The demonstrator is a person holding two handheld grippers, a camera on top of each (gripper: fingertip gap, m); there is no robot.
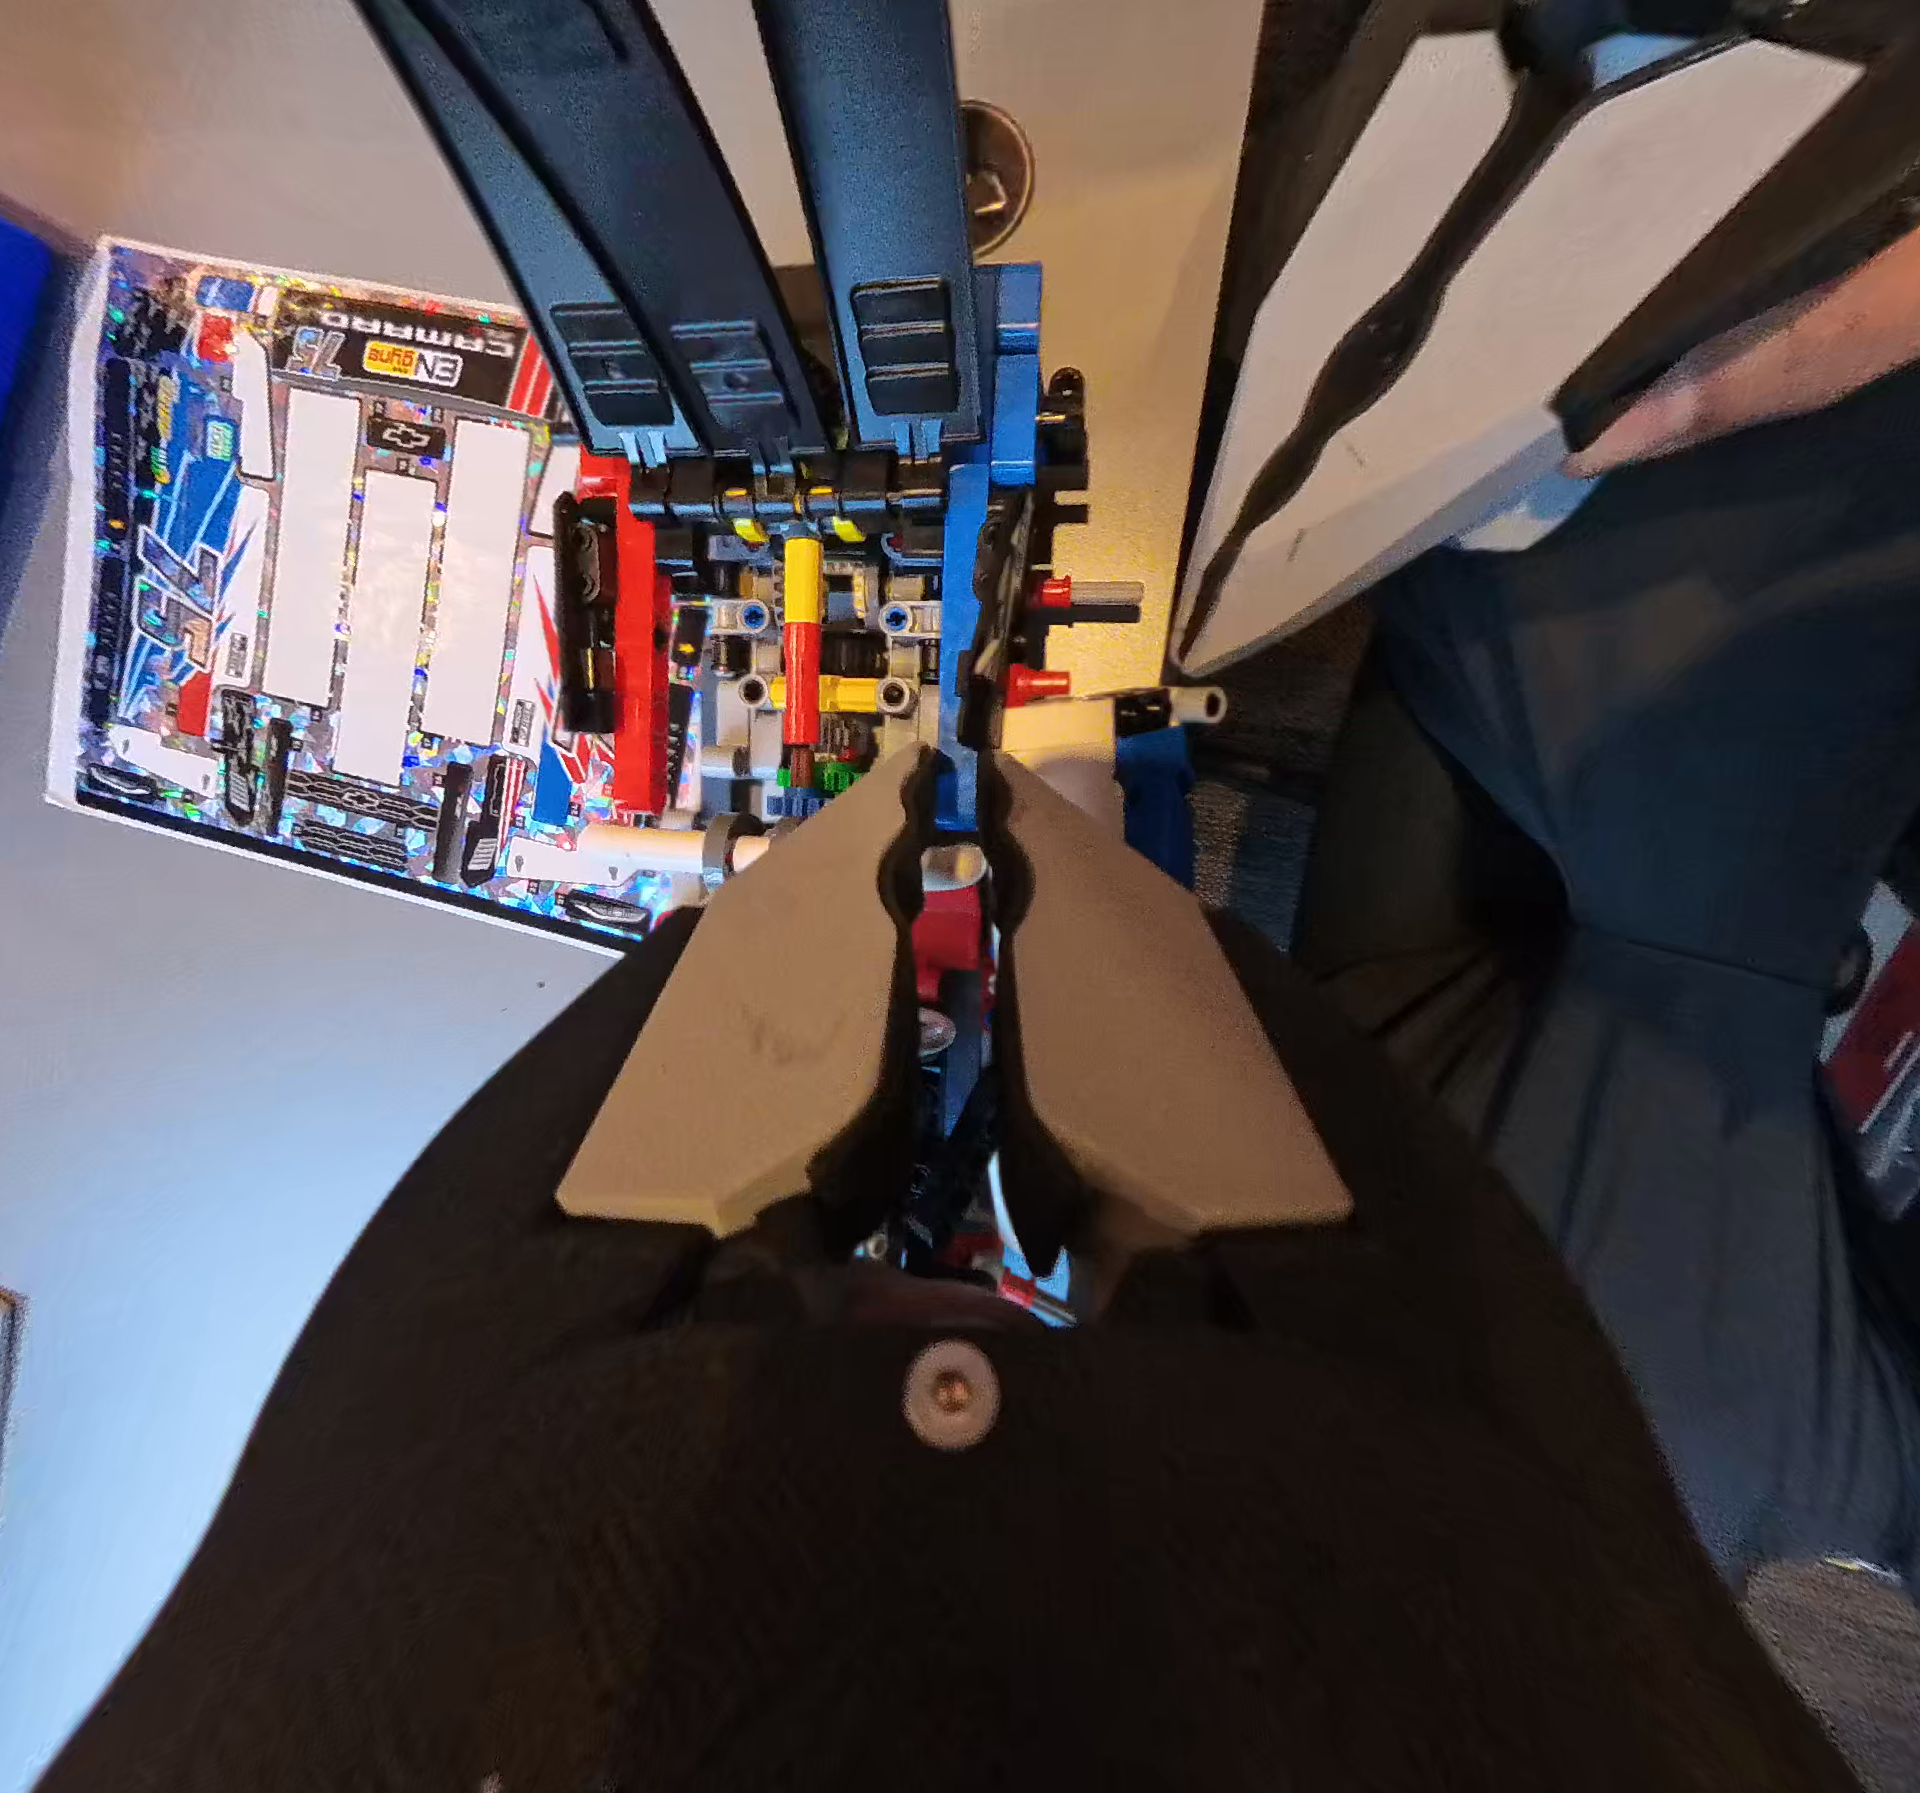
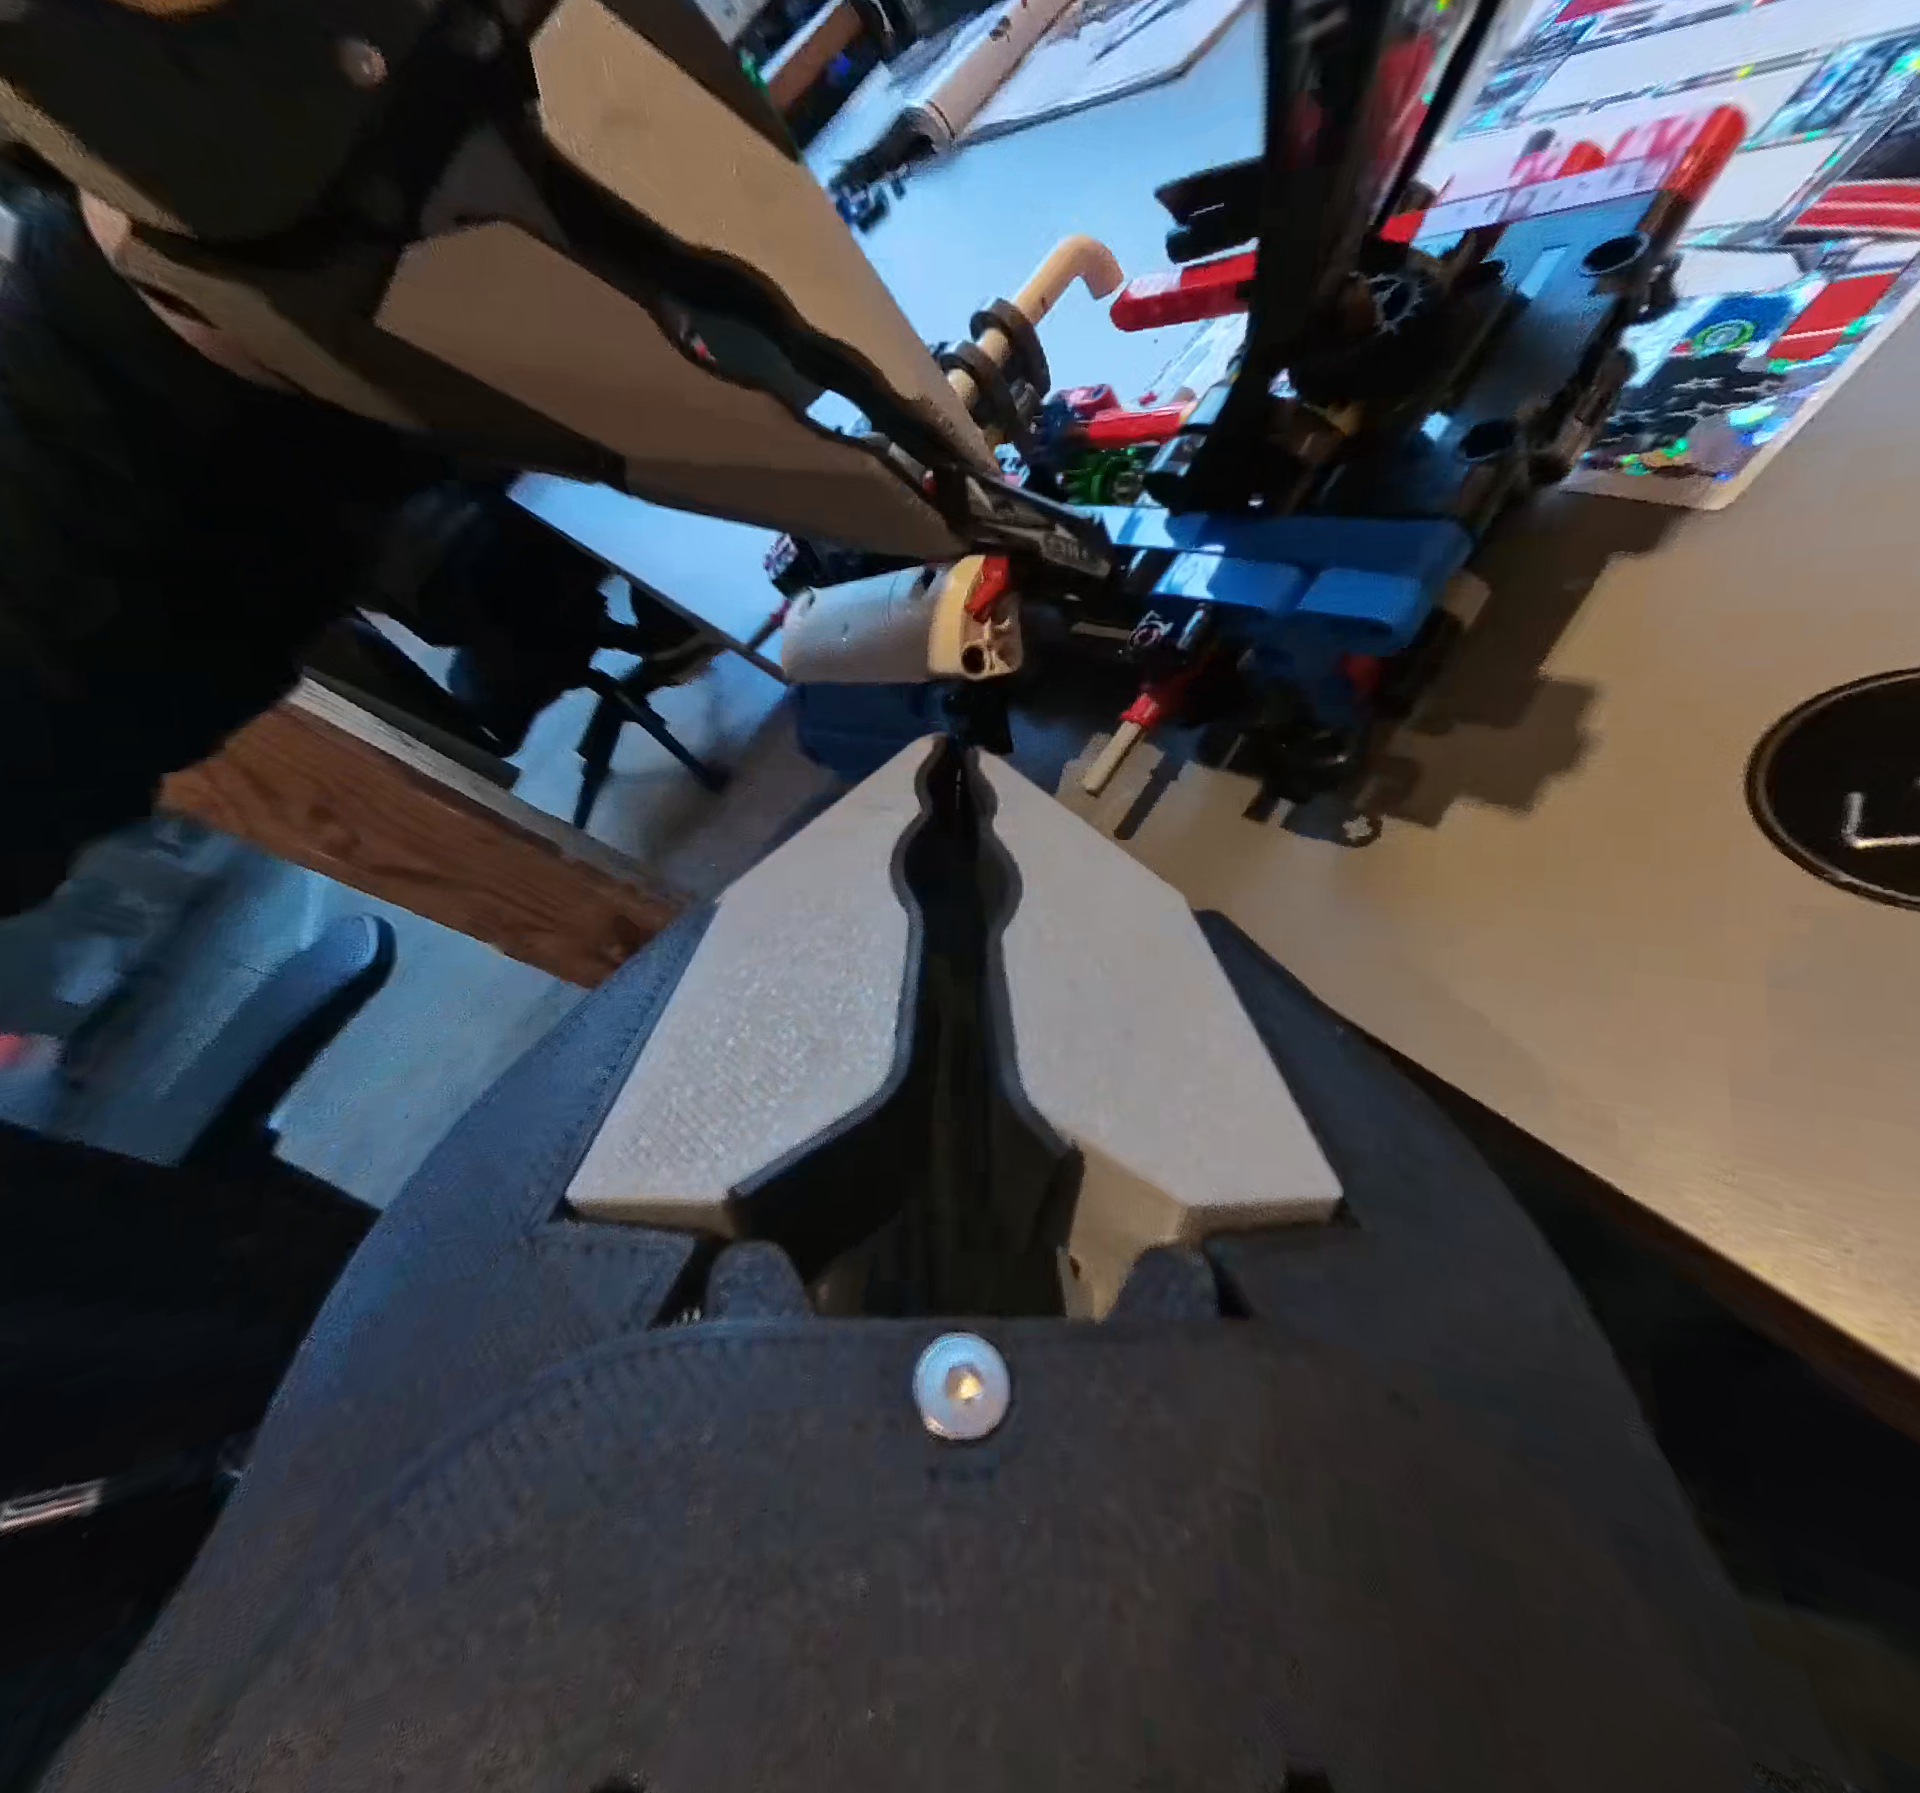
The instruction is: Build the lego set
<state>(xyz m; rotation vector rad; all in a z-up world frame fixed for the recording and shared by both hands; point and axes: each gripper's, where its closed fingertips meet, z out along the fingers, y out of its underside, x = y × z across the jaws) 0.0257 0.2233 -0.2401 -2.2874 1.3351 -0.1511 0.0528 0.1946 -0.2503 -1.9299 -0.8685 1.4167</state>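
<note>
The lego model (image 1: 810, 621) is a partly built car frame with blue, red, yellow and grey beams and long black panels (image 1: 582, 133). It stands on the table (image 2: 1455, 964). My left gripper (image 1: 951, 777) is shut on the model's blue side beam (image 1: 961, 600). It also shows in the right wrist view (image 2: 977, 496), clamped on that beam (image 2: 1299, 559). My right gripper (image 2: 954, 756) is shut on a small black piece (image 2: 982, 717) with a light grey connector (image 2: 904, 631) just ahead of it, beside the model. In the left wrist view the right gripper (image 1: 1179, 668) sits right of the model.
A shiny sticker sheet (image 1: 312, 580) lies flat behind the model, also in the right wrist view (image 2: 1714, 185). A round black disc (image 2: 1849, 787) is set in the table. A hand (image 1: 1714, 382) holds the right gripper. Booklets (image 2: 1091, 50) lie farther off. The table edge (image 2: 1662, 1276) is near. Across from one pair of fingers to the other is roughly 5 centimeters.
</note>
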